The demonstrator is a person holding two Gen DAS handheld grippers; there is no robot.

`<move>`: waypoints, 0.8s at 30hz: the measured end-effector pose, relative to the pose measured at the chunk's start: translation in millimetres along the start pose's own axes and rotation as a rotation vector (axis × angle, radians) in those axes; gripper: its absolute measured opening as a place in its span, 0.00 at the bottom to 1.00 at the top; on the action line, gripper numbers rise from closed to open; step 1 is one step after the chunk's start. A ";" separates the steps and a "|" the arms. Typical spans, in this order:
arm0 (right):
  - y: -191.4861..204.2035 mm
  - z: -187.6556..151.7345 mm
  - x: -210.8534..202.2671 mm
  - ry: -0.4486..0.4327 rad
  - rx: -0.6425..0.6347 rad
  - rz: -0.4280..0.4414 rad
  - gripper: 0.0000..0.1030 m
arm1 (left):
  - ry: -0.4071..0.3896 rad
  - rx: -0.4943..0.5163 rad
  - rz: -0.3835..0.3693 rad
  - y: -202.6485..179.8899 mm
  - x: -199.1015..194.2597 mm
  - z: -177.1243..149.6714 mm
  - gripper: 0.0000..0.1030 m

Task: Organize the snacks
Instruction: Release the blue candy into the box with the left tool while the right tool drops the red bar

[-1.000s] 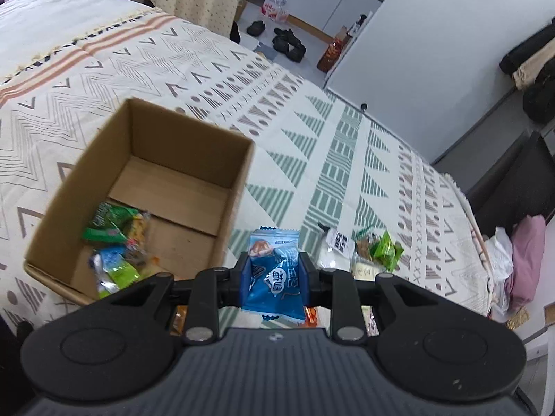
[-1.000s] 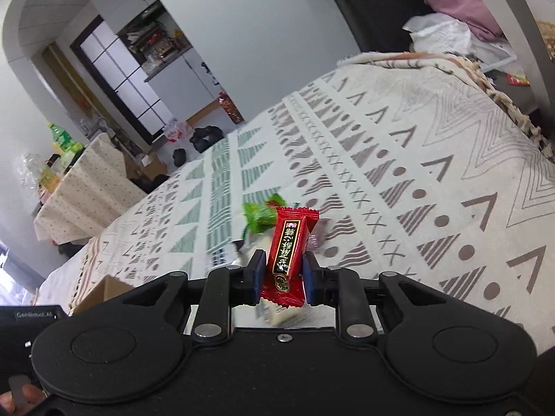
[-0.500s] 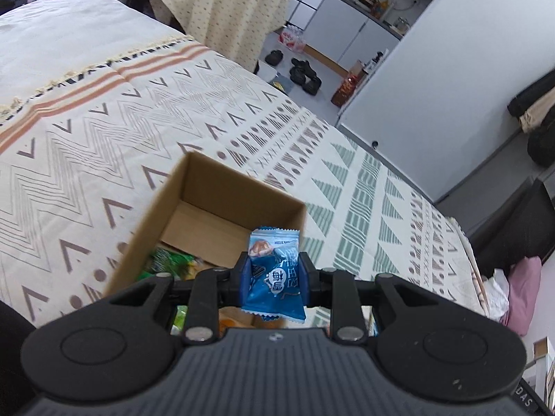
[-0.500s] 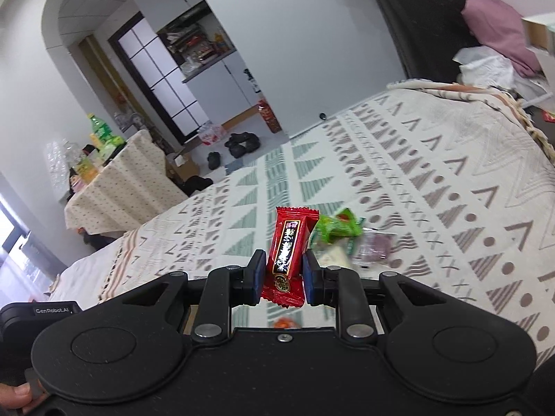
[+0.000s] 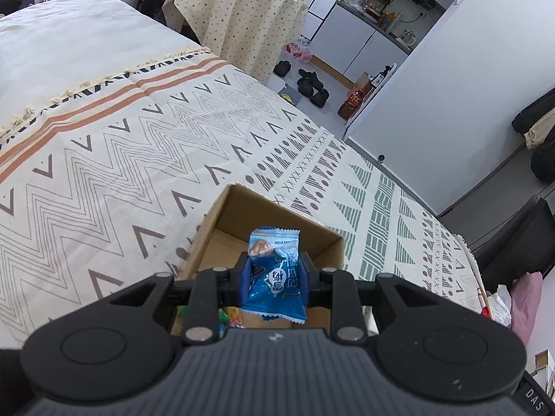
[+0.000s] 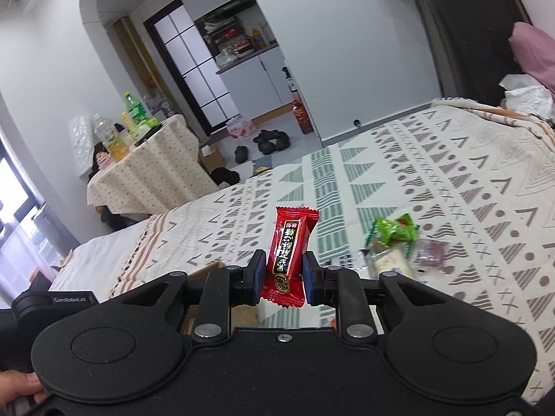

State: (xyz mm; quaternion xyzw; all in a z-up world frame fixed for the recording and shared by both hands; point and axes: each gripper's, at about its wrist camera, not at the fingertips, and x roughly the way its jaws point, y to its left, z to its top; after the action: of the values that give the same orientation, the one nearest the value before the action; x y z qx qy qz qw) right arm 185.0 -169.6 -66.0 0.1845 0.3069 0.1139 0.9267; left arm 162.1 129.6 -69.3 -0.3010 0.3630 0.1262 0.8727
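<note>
Patterned blanket [image 5: 145, 159] fills both my views, with the cardboard box [image 5: 277, 222] sitting on it right under my left gripper [image 5: 274, 274], which is clamped on a blue packet [image 5: 275, 277]. My right gripper [image 6: 281, 274] pinches a red packet [image 6: 289, 253] upright, loose snacks [image 6: 395, 242] lying on the blanket just beyond it.

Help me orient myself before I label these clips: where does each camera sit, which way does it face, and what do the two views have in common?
Left wrist: sits on the left gripper, looks down past its blue snack packet into the cardboard box on the bedspread.
Right wrist: sits on the right gripper, looks flatter across the bed past its red snack packet; a hand shows bottom left.
Shared: bedspread, box, draped table, kitchen doorway.
</note>
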 end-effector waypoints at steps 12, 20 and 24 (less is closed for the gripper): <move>48.1 -10.4 20.0 0.026 -0.053 0.032 0.22 | 0.012 -0.013 -0.046 30.8 11.7 4.0 0.26; 71.8 -24.3 42.6 0.080 -0.062 0.068 0.22 | 0.031 -0.031 -0.055 40.9 23.4 3.5 0.27; 81.5 -30.4 51.8 0.110 -0.072 0.075 0.22 | 0.072 -0.074 -0.077 48.2 31.4 4.3 0.32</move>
State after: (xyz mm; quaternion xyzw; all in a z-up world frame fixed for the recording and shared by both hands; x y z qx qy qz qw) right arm 199.2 -70.7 -82.4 0.1560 0.3458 0.1696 0.9096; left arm 165.5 170.2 -110.1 -0.3510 0.3774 0.0950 0.8516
